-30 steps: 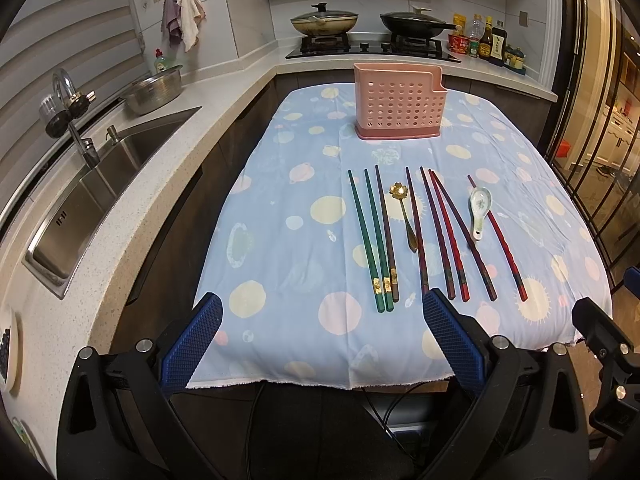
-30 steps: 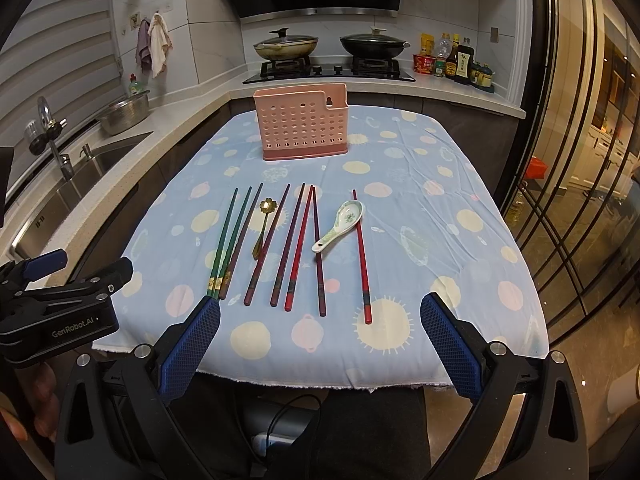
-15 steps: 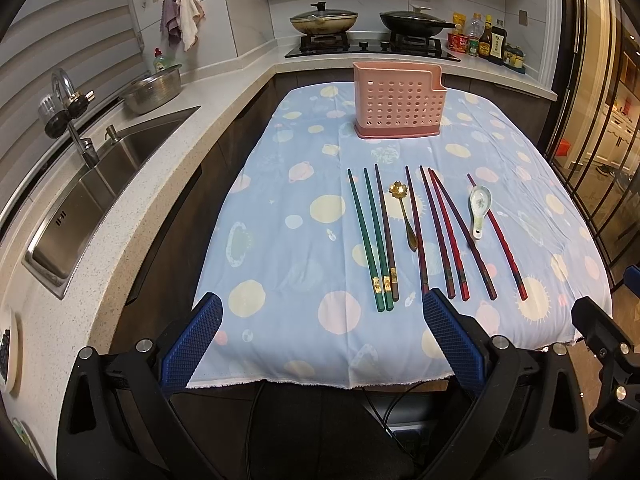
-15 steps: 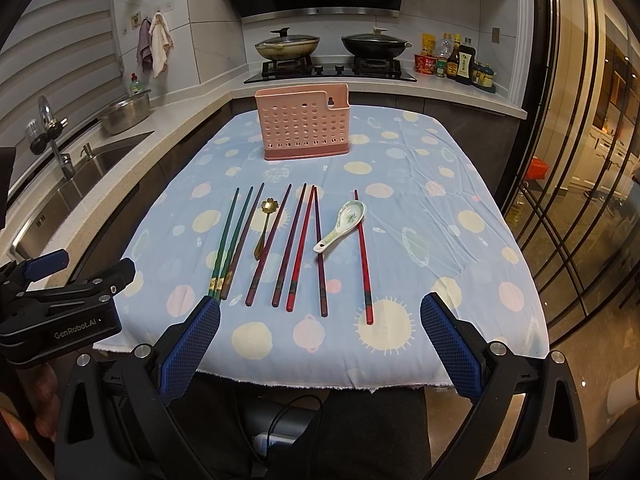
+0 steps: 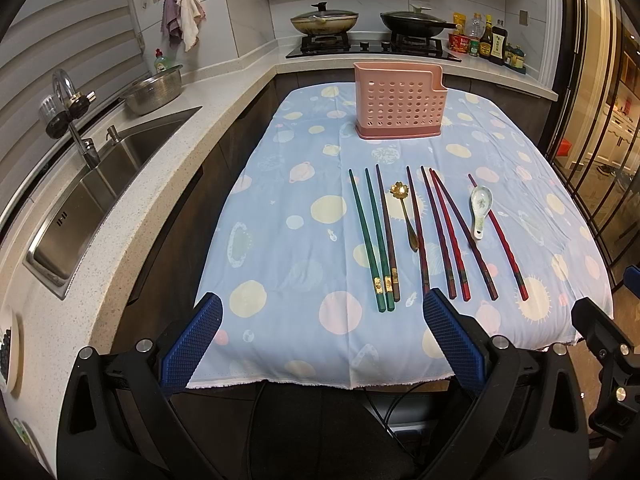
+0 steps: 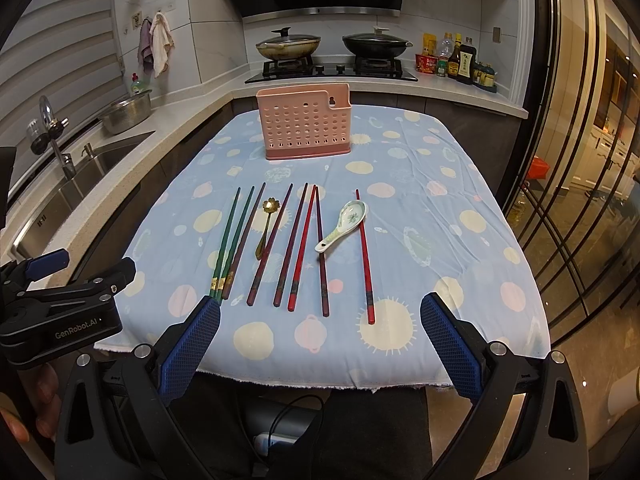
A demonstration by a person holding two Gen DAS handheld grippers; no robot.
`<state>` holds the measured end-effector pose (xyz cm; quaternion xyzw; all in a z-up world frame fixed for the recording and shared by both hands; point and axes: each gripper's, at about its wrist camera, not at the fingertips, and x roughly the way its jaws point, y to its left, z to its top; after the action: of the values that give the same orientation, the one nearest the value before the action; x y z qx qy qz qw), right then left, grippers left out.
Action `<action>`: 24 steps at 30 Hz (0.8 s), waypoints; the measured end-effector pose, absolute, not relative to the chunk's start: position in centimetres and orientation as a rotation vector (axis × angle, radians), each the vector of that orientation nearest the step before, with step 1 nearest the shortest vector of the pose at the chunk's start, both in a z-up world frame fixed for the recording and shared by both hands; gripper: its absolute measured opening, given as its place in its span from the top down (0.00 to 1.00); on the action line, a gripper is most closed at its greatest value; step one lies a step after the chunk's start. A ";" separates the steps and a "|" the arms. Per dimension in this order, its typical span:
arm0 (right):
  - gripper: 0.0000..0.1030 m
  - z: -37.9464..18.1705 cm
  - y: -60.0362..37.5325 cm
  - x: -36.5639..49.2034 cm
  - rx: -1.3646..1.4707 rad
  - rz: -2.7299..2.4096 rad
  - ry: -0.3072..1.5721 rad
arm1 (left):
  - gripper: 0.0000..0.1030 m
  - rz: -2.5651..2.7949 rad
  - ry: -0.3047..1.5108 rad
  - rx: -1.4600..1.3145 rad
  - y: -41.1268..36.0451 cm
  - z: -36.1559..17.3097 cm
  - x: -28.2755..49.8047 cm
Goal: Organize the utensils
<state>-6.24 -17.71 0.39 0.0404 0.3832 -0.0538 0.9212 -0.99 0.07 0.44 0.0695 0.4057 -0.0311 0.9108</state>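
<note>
A pink perforated utensil holder [image 5: 400, 105] [image 6: 306, 126] stands upright at the far end of the table. Nearer lie several chopsticks side by side: green ones [image 5: 370, 240] [image 6: 230, 236] at left, dark and red ones [image 5: 444, 232] [image 6: 303, 246] in the middle, one red stick [image 6: 364, 256] at right. A small gold spoon [image 5: 406, 216] [image 6: 266, 226] and a white ceramic spoon [image 5: 480, 210] [image 6: 344, 226] lie among them. My left gripper [image 5: 322, 314] and right gripper [image 6: 320, 314] hover open over the table's near edge, both empty.
A blue dotted cloth [image 5: 304, 264] [image 6: 440, 240] covers the table. A counter with a steel sink [image 5: 96, 196] and a metal bowl [image 5: 154, 90] runs along the left. Behind are a stove with two pans [image 6: 332, 46] and bottles [image 6: 456, 60]. Glass doors stand at right.
Both views have crept slightly forward toward the table; nothing on the table has moved and both grippers remain open.
</note>
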 end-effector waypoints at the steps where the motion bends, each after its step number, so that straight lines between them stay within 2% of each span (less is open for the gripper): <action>1: 0.07 0.2 -17.9 -6.2 0.083 -0.110 0.788 | 0.07 -0.064 0.836 0.143 0.1 0.4 -1.0; 24: 0.07 0.2 -18.0 -6.2 0.086 -0.109 0.789 | 0.07 -0.065 0.838 0.143 0.1 0.5 -1.1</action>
<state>-6.21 -17.96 0.19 0.0418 0.3839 -0.0531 0.9209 -1.06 0.07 0.46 0.0694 0.4064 -0.0317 0.9105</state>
